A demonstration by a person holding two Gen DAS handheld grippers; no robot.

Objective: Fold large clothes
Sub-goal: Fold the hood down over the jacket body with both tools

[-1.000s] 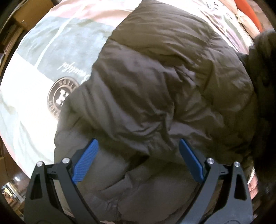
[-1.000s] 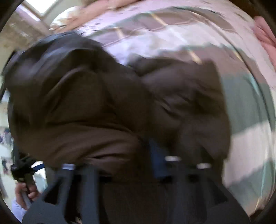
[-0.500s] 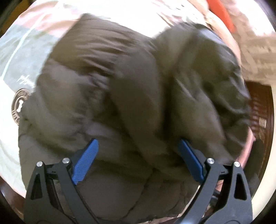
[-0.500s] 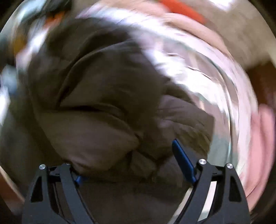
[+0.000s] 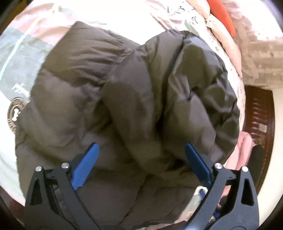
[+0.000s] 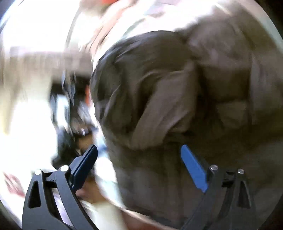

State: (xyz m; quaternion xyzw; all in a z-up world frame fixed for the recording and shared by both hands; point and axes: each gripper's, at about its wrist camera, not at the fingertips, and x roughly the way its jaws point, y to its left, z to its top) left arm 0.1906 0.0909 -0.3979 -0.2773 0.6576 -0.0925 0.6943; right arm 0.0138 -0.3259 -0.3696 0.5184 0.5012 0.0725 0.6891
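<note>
Released now, puffer jacket (image 5: 127,99) lies bunched under both spread hand-held grippers.

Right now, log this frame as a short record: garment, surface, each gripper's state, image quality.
garment: dark puffer jacket, bunched in thick folds
surface: pale printed bedding with a round emblem; red item at the far edge
left gripper: open, jaws wide apart above the jacket, nothing clamped
right gripper: open, one blue pad over the jacket, the other finger past its edge
image quality: left wrist view fairly sharp; right wrist view heavily motion-blurred
fold status: jacket piled, not yet a neat fold
</note>
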